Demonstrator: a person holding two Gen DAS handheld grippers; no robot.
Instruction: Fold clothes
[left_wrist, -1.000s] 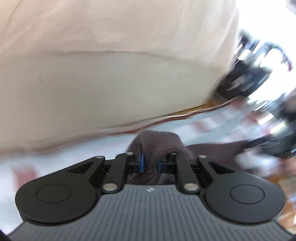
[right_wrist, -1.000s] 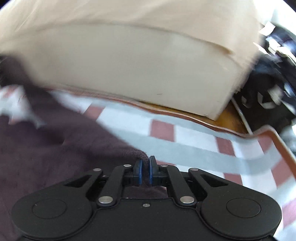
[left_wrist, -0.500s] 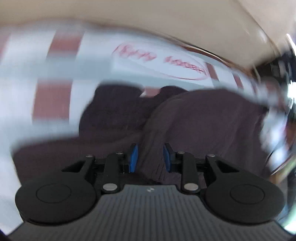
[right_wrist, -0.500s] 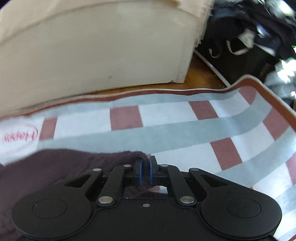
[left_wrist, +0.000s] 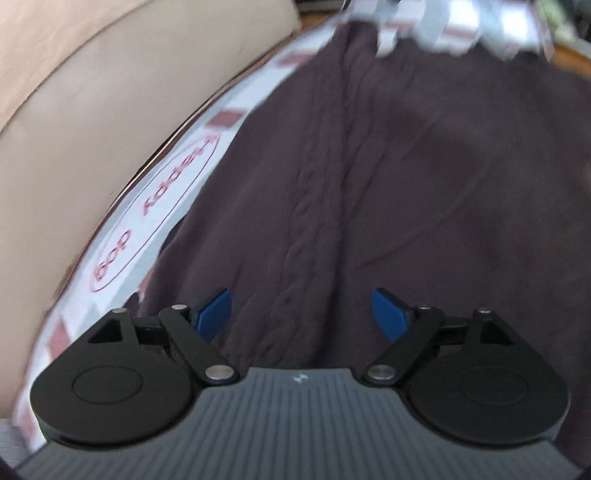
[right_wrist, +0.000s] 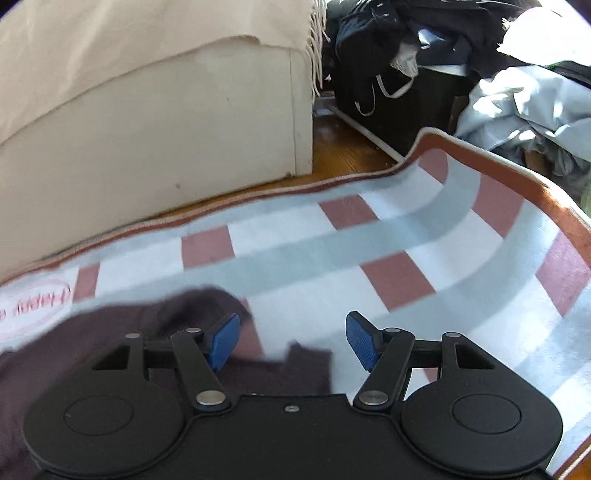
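Note:
A dark purple knit sweater lies spread on a checked mat. My left gripper is open and empty, its blue pads wide apart just above the cable-knit front. In the right wrist view the sweater's edge lies at lower left on the mat. My right gripper is open and empty above that edge, which lies loose under it.
A beige sofa base with a fringed throw stands along the mat's far side, also at the left in the left wrist view. Dark bags and pale crumpled cloth lie beyond the mat's brown border.
Both grippers were shut on the sweater one second ago. Both have opened and let it go; it now lies flat on the mat. The left view has swung over the sweater.

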